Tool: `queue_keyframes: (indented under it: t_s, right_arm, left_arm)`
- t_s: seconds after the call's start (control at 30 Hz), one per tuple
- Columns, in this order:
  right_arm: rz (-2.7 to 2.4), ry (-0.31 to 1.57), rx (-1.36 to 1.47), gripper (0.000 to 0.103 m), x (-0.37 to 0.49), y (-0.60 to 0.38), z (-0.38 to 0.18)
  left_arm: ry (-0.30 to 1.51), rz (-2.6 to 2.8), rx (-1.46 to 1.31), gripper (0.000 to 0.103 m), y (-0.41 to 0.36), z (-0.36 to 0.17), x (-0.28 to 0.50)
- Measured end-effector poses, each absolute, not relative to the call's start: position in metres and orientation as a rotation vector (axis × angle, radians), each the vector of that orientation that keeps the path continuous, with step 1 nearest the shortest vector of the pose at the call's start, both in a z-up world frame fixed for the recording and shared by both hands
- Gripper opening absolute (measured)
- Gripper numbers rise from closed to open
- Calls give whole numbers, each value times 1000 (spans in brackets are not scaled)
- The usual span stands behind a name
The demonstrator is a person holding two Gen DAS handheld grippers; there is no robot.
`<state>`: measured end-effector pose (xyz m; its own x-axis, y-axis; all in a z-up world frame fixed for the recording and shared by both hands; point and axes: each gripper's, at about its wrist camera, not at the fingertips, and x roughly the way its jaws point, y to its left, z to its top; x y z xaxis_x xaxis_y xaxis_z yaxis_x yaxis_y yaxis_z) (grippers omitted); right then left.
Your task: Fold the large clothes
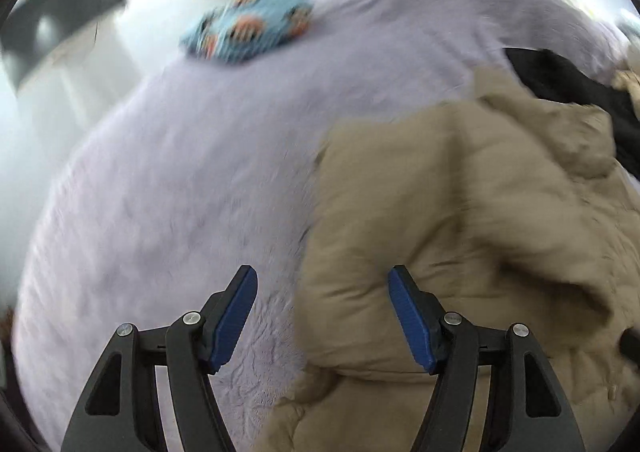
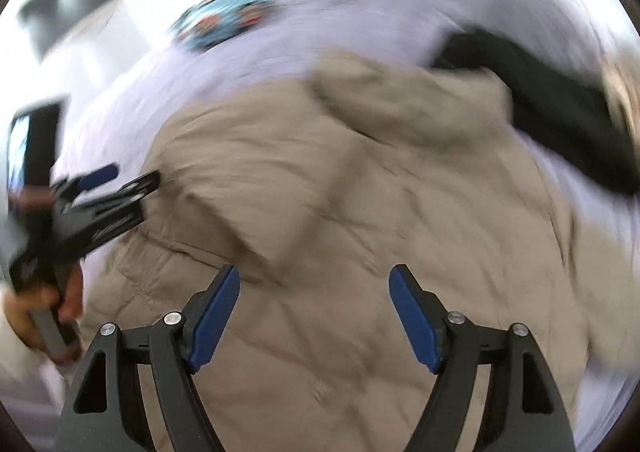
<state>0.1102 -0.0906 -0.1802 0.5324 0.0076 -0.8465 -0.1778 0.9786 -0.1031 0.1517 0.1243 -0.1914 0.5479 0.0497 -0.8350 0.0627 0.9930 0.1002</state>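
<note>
Bare lavender blanket (image 1: 160, 180) lies free left of the tan jacket (image 1: 460, 212); a black garment (image 1: 568, 88) crowds its far right.

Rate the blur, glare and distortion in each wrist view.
Left wrist view: motion smear on the tan coat and patterned cloth, fisheye bends the lilac blanket, and the background is washed out. Right wrist view: heavier smear, blown-out white at top left; only the right gripper looks crisp.

No text, label or number is legible; blur throughout.
</note>
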Motion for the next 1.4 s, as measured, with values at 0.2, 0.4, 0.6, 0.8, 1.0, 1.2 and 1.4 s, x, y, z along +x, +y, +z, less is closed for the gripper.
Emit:
queue_keyframes:
  t_s: [0.2,0.4,0.6,0.8,1.0,1.2,1.4]
  right_arm:
    - [-15,889,-418,80,155,-40,-201]
    - [-224,866,218,80,163,-162,-174]
    - [-156,972,608,11,157,-245,-206]
    - [-185,1001,680,11,138,-255,-232]
    - [-194,1003,688,27,122,-265,-236]
    - [-406,957,512,30,84,-289,-202]
    - [-258,941,656,38,61,-304,-195]
  left_arm:
    - [993,17,136,80,132,-211,145]
    - [1025,-74,41,82,145,-194,173]
    - [1024,-66,-89,82,159,-179,226]
    - [1030,-11,170,82,125,-216,246]
    - [990,30,240,82,118,-212,237]
    - [966,14,211,82,132,-175,215]
    - [967,-28,270,82,119,-172,187]
